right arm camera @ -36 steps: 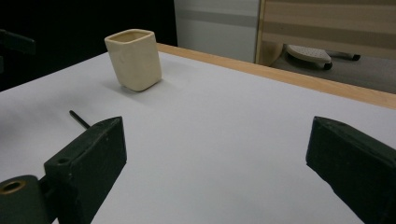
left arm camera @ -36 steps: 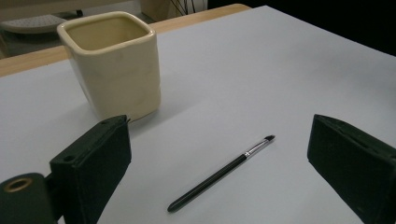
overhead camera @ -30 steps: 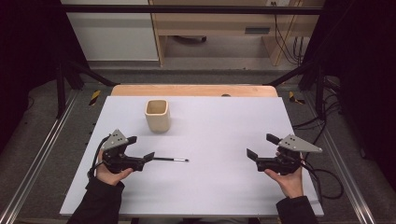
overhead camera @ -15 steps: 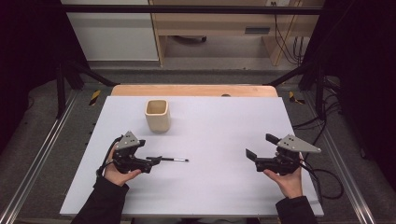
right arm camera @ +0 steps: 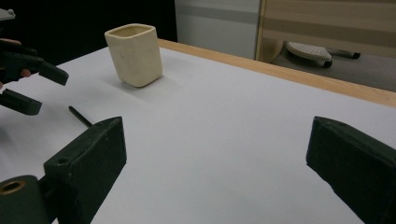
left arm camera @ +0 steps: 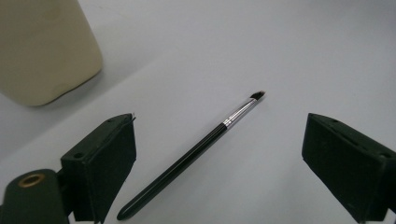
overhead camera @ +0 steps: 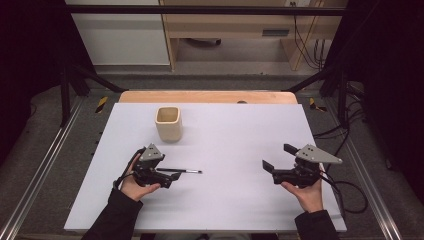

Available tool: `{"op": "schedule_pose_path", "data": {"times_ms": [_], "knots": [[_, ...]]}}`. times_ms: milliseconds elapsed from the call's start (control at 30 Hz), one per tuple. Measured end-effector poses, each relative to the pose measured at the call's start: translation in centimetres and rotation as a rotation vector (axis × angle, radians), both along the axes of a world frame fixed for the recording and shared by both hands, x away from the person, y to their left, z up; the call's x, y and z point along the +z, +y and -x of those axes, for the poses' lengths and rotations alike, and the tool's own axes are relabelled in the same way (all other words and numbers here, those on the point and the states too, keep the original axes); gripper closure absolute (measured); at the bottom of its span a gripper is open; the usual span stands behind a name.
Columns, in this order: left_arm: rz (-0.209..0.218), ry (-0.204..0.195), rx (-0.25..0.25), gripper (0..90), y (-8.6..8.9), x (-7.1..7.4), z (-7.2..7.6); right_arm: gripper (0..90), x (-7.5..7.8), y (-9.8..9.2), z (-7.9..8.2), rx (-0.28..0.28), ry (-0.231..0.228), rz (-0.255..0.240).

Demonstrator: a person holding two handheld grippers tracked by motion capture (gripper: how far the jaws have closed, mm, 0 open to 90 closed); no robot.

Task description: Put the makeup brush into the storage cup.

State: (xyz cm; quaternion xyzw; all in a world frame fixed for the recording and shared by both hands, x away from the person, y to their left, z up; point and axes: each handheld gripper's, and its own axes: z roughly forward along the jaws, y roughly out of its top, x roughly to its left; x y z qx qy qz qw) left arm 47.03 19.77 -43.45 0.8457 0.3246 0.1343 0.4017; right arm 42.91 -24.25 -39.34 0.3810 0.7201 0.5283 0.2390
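Note:
A thin black brush (overhead camera: 190, 171) with a silver ferrule lies flat on the white table (overhead camera: 235, 130), left of centre. My left gripper (overhead camera: 172, 174) is open and low, with one jaw on each side of the brush's handle end. In the left gripper view the brush (left arm camera: 196, 154) runs diagonally between the jaws of the left gripper (left arm camera: 219, 135), touching neither. A cream square cup (overhead camera: 168, 123) stands upright just beyond it. My right gripper (overhead camera: 278, 157) is held open at the right with nothing between its jaws.
The right gripper view shows the cup (right arm camera: 134, 55), the brush's tip (right arm camera: 80, 116) and the left gripper (right arm camera: 39, 88) at far left. A wooden strip (overhead camera: 207, 96) runs along the table's far edge. Metal rails flank the table, and cables trail at the right.
My left gripper has moved right along the table and now straddles the brush's handle. The brush, the cup and the right gripper have stayed where they were.

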Motion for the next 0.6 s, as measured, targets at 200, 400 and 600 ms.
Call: {"op": "schedule_pose_path", "data": {"times_ms": [200,400,600], "knots": [[-0.03,0.02,-0.012,12.0,-0.8,-0.8,-0.4,5.2,0.0,0.1,0.0,-0.002,0.002,0.0],[-0.058,0.044,-0.023,15.9,-1.7,-1.6,-0.9,5.2,0.0,0.1,0.0,0.0,0.002,-0.002],[-0.086,0.047,-0.037,24.3,-2.2,-2.2,-1.2,5.2,0.1,0.1,0.0,0.007,-0.002,0.003]]}}
